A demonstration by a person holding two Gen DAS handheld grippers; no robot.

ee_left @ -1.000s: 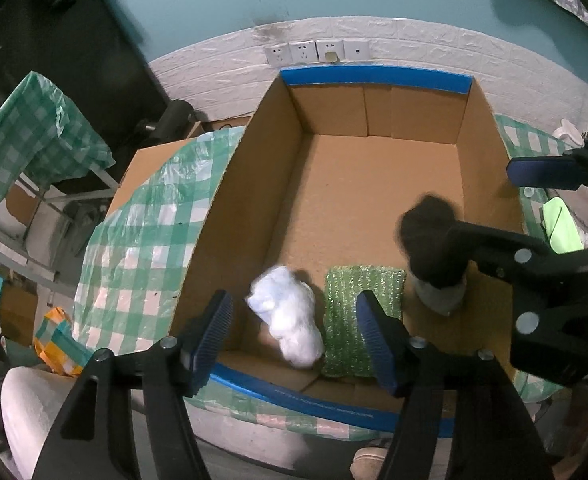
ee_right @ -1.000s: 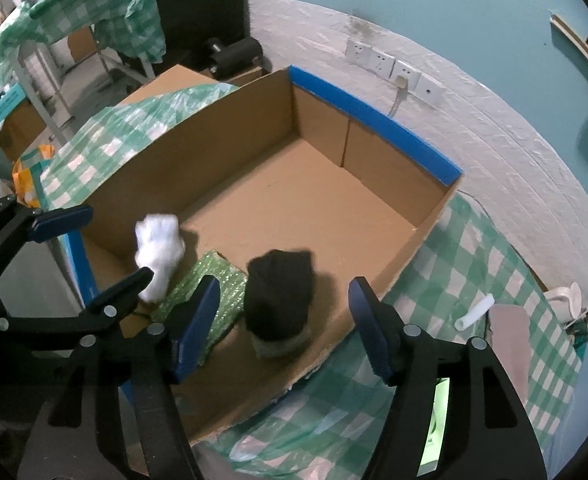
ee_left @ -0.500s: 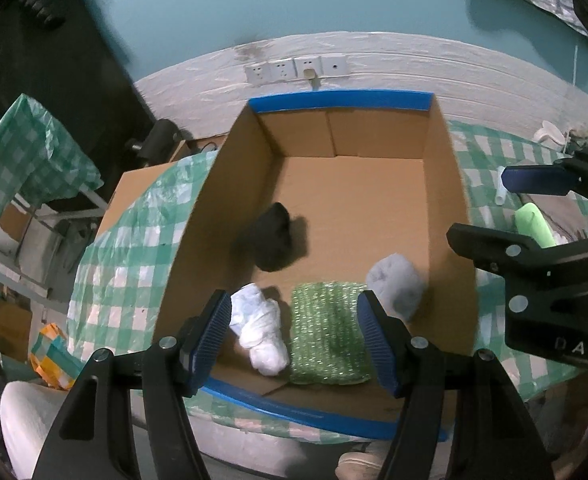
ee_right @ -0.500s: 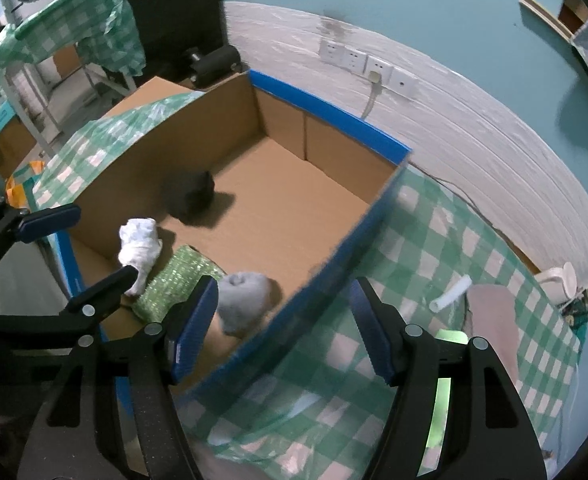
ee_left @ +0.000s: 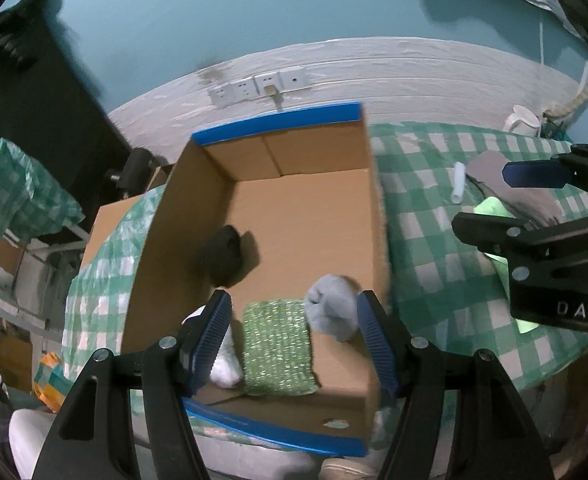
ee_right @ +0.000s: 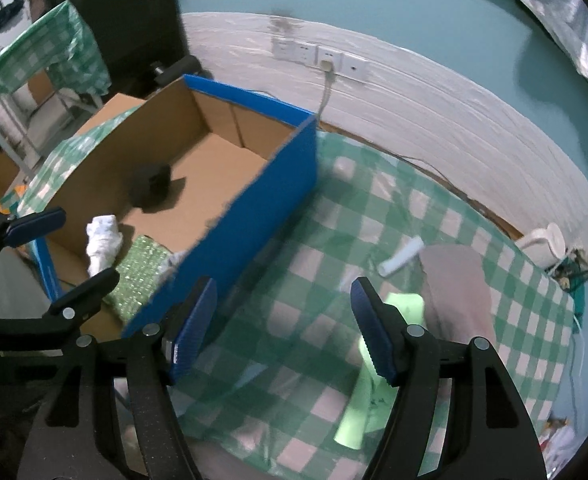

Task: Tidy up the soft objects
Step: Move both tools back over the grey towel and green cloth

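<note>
Since the earlier frames, the right gripper [ee_right: 283, 330] has been carried out of the cardboard box [ee_left: 368, 216] and is now held over the green checked tablecloth [ee_right: 334, 216]; the black soft bundle [ee_left: 225, 256] that lay between its fingers a second ago is now found against the box's left wall, and a grey soft bundle [ee_left: 332, 308] is now seen by the right wall.

Right gripper: jaws spread wide, nothing held. A lime-green cloth [ee_right: 368, 372] is recorded on the tablecloth at the right-hand finger, partly hidden by it. A brownish cloth [ee_right: 456, 292] and a small white tube [ee_right: 400, 262] are noted further off on the same tablecloth.

Left gripper [ee_left: 294, 340]: jaws spread wide, nothing held, positioned above the near end of the box.

Box contents, near end, from left to right: a white soft bundle [ee_left: 223, 364], partly hidden behind the left finger; a green sparkly pad [ee_left: 277, 350] laid flat just beside it; the grey bundle at the pad's far right corner, where contact cannot be judged. The black bundle is set apart, further in.

Wall sockets [ee_left: 259, 86] are recorded behind the box.
</note>
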